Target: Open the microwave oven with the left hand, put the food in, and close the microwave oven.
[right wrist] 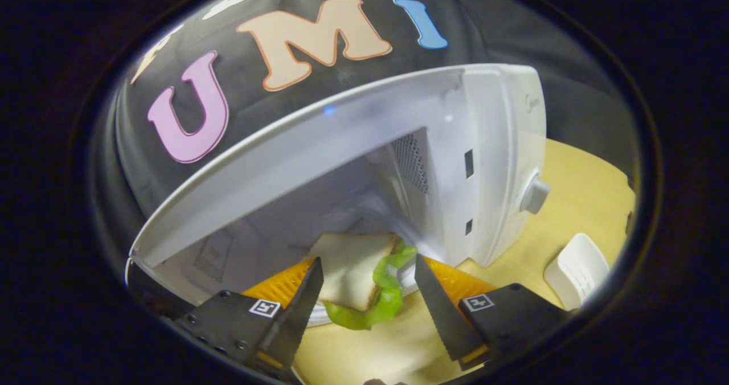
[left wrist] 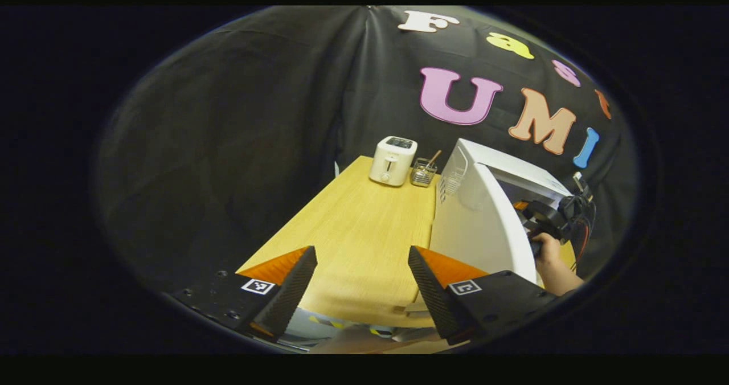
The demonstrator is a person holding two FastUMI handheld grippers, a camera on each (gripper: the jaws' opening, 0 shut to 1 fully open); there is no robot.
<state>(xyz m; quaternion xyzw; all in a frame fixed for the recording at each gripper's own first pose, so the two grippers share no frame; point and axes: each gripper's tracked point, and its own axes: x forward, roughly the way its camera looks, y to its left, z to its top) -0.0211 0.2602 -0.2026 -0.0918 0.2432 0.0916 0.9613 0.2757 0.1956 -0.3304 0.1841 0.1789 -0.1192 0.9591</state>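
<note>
The white microwave [left wrist: 455, 185] stands on the wooden table [left wrist: 353, 225] with its door [left wrist: 478, 231] swung open. In the right gripper view the open cavity [right wrist: 319, 208] lies straight ahead. A sandwich [right wrist: 350, 268] with green lettuce rests on a white plate [right wrist: 319, 315] at the cavity's mouth. My right gripper [right wrist: 367, 285] is open, its fingers on either side of the sandwich with a gap beside the lettuce. In the left gripper view that gripper [left wrist: 549, 217] and the hand [left wrist: 549, 254] holding it are at the oven's opening. My left gripper [left wrist: 361, 271] hangs open over the table's near edge, holding nothing.
A white toaster [left wrist: 393, 160] and a wire holder with utensils [left wrist: 424, 171] stand at the table's far end. The oven's knob [right wrist: 535, 194] juts from its control panel. A small white container [right wrist: 575, 271] sits on the table to the right of the oven.
</note>
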